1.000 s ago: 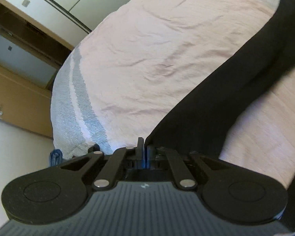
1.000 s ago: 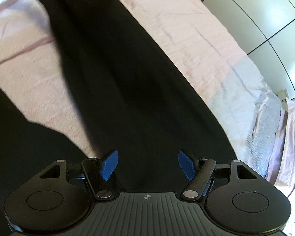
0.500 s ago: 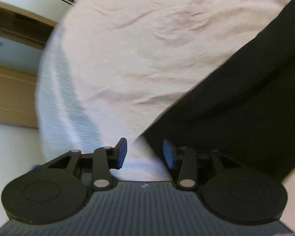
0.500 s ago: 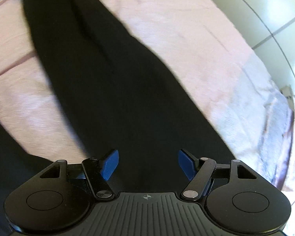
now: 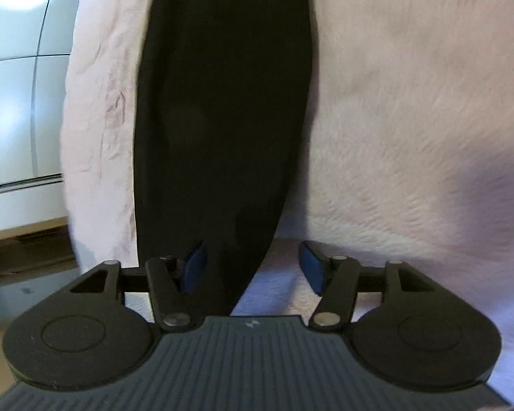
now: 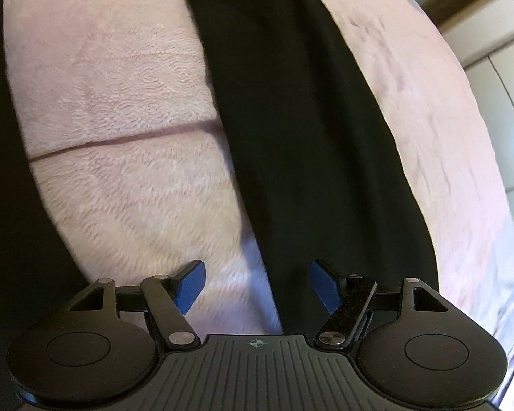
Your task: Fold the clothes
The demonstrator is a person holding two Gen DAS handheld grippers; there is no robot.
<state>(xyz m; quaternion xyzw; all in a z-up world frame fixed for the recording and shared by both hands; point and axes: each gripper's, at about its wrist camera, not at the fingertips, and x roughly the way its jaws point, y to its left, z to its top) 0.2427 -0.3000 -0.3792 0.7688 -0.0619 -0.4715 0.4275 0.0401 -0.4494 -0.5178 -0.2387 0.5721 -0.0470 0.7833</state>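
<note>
Pink fleecy bedspread [image 5: 411, 120], white wardrobe doors [image 5: 13, 68] beside

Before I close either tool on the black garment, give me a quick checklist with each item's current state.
1. Left tool open: ok; its jaws have just been opening and now stand apart.
2. Right tool open: ok, jaws wide apart.
3. Cloth between the left jaws: ok; the black garment narrows to an end there, pads not pressing it.
4. Cloth between the right jaws: ok; the garment's edge runs between them, unpinched.
5. Garment flat on the pink blanket: ok where visible.
6. Whole garment outline, for choosing the fold line: cannot tell; both views show only strips.
</note>
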